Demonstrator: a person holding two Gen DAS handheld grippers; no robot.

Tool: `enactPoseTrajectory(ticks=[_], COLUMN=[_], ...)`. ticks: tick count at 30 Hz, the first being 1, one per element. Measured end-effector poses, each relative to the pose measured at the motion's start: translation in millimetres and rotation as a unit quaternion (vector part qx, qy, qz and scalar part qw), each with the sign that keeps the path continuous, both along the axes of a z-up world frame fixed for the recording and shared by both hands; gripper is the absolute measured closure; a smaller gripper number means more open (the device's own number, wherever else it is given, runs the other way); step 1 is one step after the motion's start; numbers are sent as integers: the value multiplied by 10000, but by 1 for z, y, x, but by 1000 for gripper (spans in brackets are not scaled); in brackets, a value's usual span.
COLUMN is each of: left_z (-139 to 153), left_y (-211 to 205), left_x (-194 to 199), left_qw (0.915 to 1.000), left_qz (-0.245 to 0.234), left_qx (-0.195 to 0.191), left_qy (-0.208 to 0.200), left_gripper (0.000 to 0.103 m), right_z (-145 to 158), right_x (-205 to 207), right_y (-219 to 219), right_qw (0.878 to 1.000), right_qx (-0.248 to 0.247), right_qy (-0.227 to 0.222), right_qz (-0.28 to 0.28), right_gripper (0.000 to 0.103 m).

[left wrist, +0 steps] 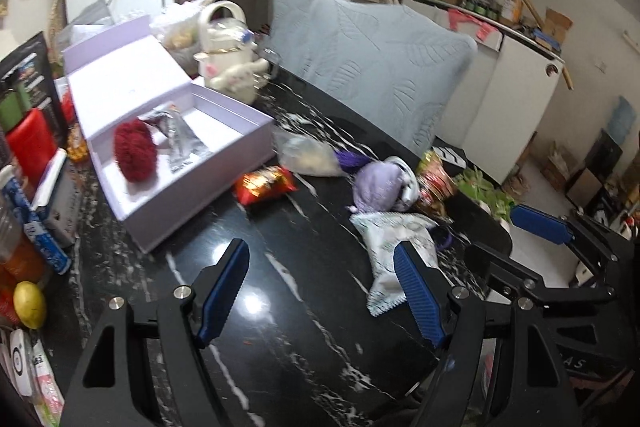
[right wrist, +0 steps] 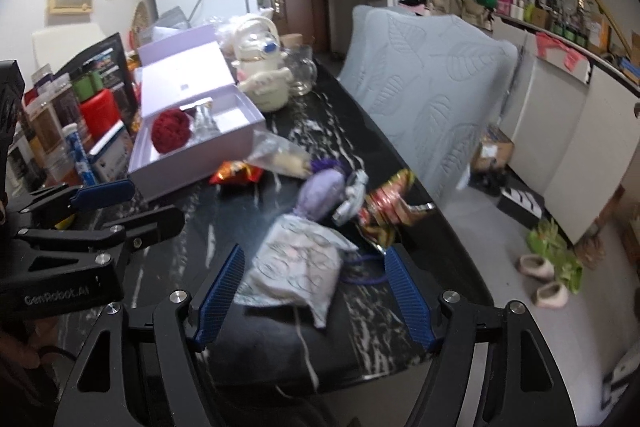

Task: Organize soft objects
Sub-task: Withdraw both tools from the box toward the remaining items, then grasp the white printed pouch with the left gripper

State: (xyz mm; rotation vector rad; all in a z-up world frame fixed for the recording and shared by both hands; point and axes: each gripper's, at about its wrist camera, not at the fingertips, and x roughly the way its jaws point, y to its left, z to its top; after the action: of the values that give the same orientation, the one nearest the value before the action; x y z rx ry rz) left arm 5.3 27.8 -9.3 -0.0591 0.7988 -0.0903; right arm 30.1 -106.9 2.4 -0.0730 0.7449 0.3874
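A black marble-patterned table (left wrist: 288,307) carries everything, with a pale blue leaf-quilted cushion (left wrist: 376,67) standing upright along its far edge. An open lavender box (left wrist: 176,163) sits on the left part of the table, lid tipped back, and holds a dark red fluffy pom-pom (left wrist: 135,150) beside a crinkled silver packet (left wrist: 180,141). Just behind the box stands a cream plush toy with a handle (left wrist: 230,59). Loose on the table to the right of the box lie a clear bag of pale filling (left wrist: 308,155), a red snack packet (left wrist: 266,183), a lilac soft pouch (left wrist: 378,187) and a shiny red-and-gold wrapper (left wrist: 434,179), clustered close together. Nearest the grippers lies a white patterned sachet (right wrist: 296,267). The right gripper (right wrist: 314,297) hangs over it with its blue fingers spread wide on either side, not touching it. The left gripper (left wrist: 324,291) is likewise spread wide above bare table, holding nothing.
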Motion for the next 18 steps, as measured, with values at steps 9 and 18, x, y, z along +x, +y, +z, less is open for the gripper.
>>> enactPoseTrajectory(ticks=[9, 18], left_z=[-19, -36], left_y=[-24, -47], left_x=[13, 40], left_qw=[9989, 9964], left_qz=[-382, -633], left_qx=[-56, -132], left_qy=[284, 551], left_gripper=[28, 28], right_z=[-25, -45], right_x=[3, 20], right_y=[-30, -64], right_qw=[9986, 9954], right_qx=[40, 62], right_qy=[398, 645], right_qz=[-334, -699], right_gripper=[30, 30])
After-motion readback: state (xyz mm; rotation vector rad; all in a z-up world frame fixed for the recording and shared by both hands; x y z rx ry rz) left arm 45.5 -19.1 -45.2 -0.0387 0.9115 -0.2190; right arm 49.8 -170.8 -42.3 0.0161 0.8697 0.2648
